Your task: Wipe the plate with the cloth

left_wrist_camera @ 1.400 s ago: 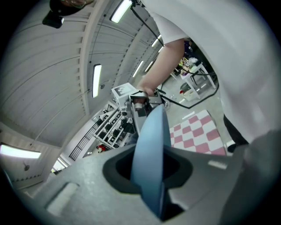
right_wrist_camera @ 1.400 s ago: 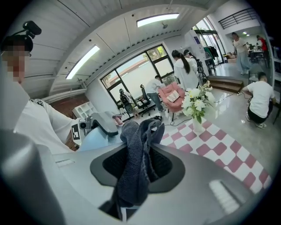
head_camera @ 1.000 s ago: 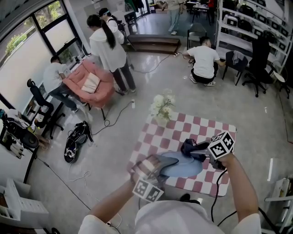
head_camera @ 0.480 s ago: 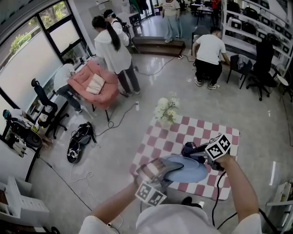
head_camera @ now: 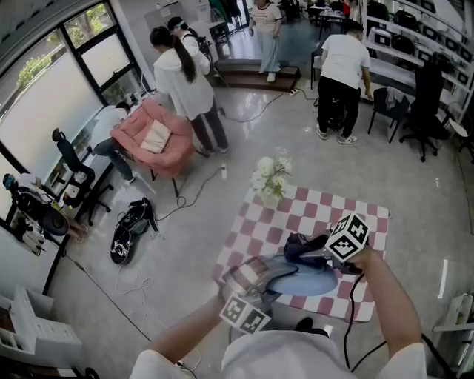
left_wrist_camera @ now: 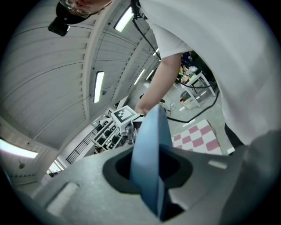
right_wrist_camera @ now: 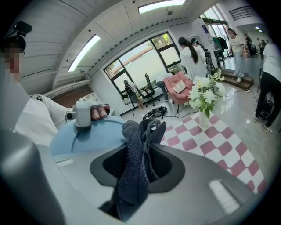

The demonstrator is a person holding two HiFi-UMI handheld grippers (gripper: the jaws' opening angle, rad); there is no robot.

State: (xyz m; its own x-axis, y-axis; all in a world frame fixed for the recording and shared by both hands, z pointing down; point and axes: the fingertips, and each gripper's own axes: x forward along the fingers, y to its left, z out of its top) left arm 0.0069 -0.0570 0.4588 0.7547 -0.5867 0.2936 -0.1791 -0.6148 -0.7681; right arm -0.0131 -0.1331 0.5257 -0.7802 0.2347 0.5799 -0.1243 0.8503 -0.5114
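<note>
at lower centre the left gripper (head_camera: 265,278) holds a round pale blue plate (head_camera: 309,281) over a pink-checked table (head_camera: 259,226); the right gripper (head_camera: 312,252) holds a dark blue cloth (head_camera: 296,247) at the plate's top edge.

Your right gripper (head_camera: 311,253) has slid to your left along the far side of the blue plate (head_camera: 305,281), dragging the dark cloth (head_camera: 296,248) with it. A second ago the cloth sat bunched at the plate's far right rim; now it lies further in over the far part of the plate and looks spread a little wider. Your right forearm has swung inward with it, so the gripper's marker cube sits closer over the plate. Beyond the table, the person in the white T-shirt (head_camera: 344,63) who was crouching on the floor has stood up. The person in the background (head_camera: 265,22) has walked nearer, up to the low platform (head_camera: 244,76).
</note>
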